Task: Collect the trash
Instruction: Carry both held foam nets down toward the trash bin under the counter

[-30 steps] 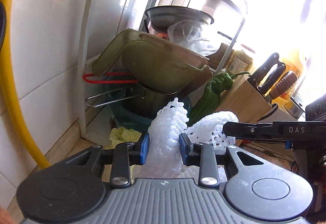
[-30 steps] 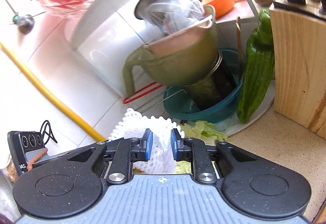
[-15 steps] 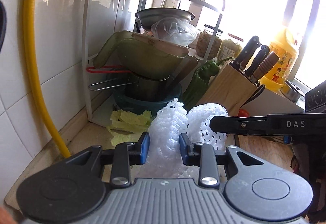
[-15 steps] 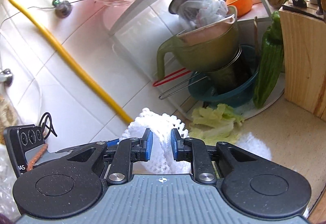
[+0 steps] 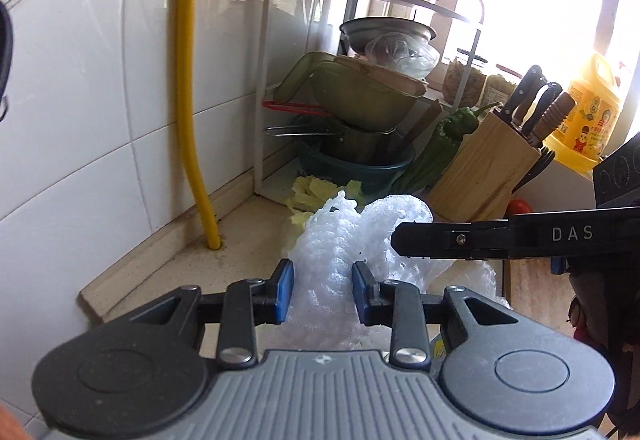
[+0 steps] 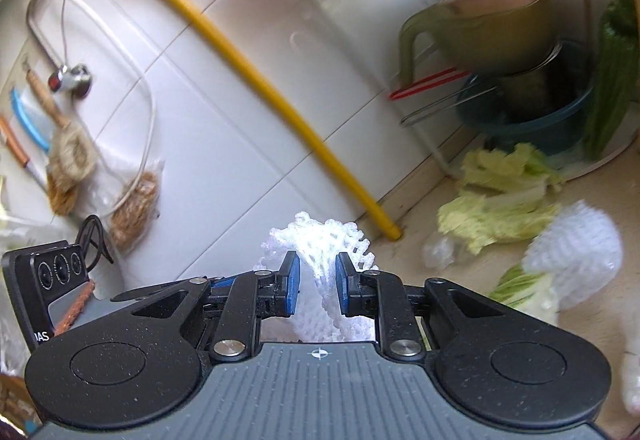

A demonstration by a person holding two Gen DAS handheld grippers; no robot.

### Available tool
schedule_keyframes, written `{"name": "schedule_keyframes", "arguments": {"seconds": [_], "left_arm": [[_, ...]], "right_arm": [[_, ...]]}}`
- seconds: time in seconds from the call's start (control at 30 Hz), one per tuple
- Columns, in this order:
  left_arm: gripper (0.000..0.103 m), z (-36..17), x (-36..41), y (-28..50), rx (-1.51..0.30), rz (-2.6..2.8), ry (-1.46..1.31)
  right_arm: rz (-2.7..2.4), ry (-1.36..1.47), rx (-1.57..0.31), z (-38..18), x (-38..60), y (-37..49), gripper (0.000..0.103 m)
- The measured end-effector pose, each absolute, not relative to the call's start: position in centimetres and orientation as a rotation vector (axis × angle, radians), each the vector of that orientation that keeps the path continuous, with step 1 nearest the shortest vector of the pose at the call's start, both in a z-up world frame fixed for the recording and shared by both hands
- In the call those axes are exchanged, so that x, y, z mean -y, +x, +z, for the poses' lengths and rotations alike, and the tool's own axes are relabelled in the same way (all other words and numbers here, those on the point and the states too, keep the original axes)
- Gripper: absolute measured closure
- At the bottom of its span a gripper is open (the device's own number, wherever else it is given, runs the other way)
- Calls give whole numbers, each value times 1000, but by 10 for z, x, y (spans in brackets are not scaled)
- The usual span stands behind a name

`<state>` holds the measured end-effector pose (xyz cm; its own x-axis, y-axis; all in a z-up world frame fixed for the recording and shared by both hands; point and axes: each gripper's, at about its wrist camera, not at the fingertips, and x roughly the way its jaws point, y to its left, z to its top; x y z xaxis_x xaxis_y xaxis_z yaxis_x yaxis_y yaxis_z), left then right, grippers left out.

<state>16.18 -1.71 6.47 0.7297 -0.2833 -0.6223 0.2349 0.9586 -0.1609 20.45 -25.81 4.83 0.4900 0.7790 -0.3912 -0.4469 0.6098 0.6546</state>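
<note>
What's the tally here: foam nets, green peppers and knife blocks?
Foam nets: 3 (one in the left gripper, one in the right gripper, one loose)
Green peppers: 1
Knife blocks: 1
Total: 5

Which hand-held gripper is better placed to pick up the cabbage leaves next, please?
Neither is free: the left hand-held gripper and right hand-held gripper each clamp white foam net. Once emptied, probably the right, since the cabbage leaves lie openly ahead on its side.
</note>
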Motion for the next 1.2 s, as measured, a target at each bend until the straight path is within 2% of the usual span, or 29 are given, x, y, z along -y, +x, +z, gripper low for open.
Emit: {"name": "schedule_keyframes", "arguments": {"seconds": [0.63,1.2], "left_arm": [[75,40,-67,89,-771,-70,-77],[75,-2,-118,62,-875,36,-117]], "right_arm": [[980,398,-903,34,132,168,77],[1029,340,-1060,-4,57,154,77]]}}
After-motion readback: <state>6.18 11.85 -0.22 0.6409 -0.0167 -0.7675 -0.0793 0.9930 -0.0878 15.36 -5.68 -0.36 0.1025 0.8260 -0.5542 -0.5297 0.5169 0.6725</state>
